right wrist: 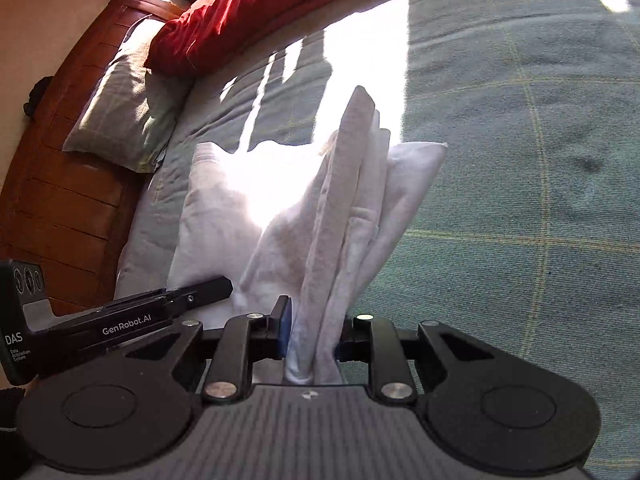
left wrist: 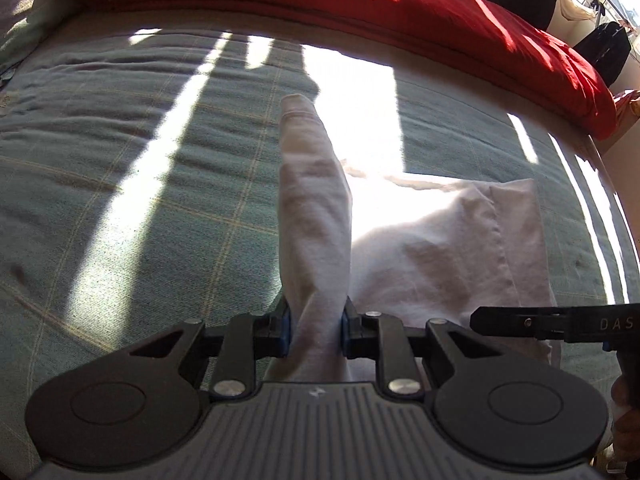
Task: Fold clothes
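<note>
Pinching a bunched edge of the white cotton garment (left wrist: 316, 216), the left gripper (left wrist: 316, 330) has its fingers closed on the cloth, lifting it off the green checked bedspread (left wrist: 120, 184). In the right view, the right gripper (right wrist: 314, 330) likewise clamps gathered layers, probably to carry a fold over.

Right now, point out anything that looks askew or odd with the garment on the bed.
Nothing looks damaged or spilled. The white garment is only part-folded: the left gripper and right gripper each pinch a bunched edge, so it rises in uneven ridges off the green bedspread. Strong sunlight washes out its middle, hiding the folds there.
</note>
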Motion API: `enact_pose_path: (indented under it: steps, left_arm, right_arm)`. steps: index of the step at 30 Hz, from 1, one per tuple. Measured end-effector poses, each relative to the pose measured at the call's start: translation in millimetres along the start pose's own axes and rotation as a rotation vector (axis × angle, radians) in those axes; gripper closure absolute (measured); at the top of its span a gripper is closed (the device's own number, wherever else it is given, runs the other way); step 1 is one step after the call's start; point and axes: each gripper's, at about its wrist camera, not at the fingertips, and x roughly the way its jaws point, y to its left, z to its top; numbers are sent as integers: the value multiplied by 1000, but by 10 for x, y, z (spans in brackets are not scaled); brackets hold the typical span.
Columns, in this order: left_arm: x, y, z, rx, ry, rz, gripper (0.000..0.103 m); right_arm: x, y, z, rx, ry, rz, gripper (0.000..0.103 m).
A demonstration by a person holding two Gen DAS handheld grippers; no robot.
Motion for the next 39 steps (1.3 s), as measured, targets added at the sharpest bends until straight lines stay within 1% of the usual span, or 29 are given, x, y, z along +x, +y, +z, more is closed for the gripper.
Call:
enact_pose_path:
  steps: [4,7,11,16,20,27,35,39]
  left_arm:
    - [-58,366,-58,-32,-3,48,83]
    - [-79,607,-100,-57,-4,63,83]
    - [-89,819,-132,-72,-6,84,83]
    - [-106,1016,-157,-88,-21,101,83]
    - [-95,1127,-161,-92,-32,117,83]
    - [-40,1248,-135,-88,-37,128,83]
    - [9,1310,-104,-66,-48,141,82]
    - [56,1341,-110,-68,-37,145,82]
  right_arm:
    - [307,292,-80,-1,48,30,79]
    - [505,467,-116,-13,76,37,79]
    - [718,692,-148,-53,103,30,79]
    - [916,846,-150,-73,128,27,78]
    - [1043,936,-156,-95,142,24,78]
    - [1200,1016,-164,-98,162,16,77]
    - [1251,1026,-189,-97,176,19,75]
    - [1297,1017,-218,-91,188,19,74]
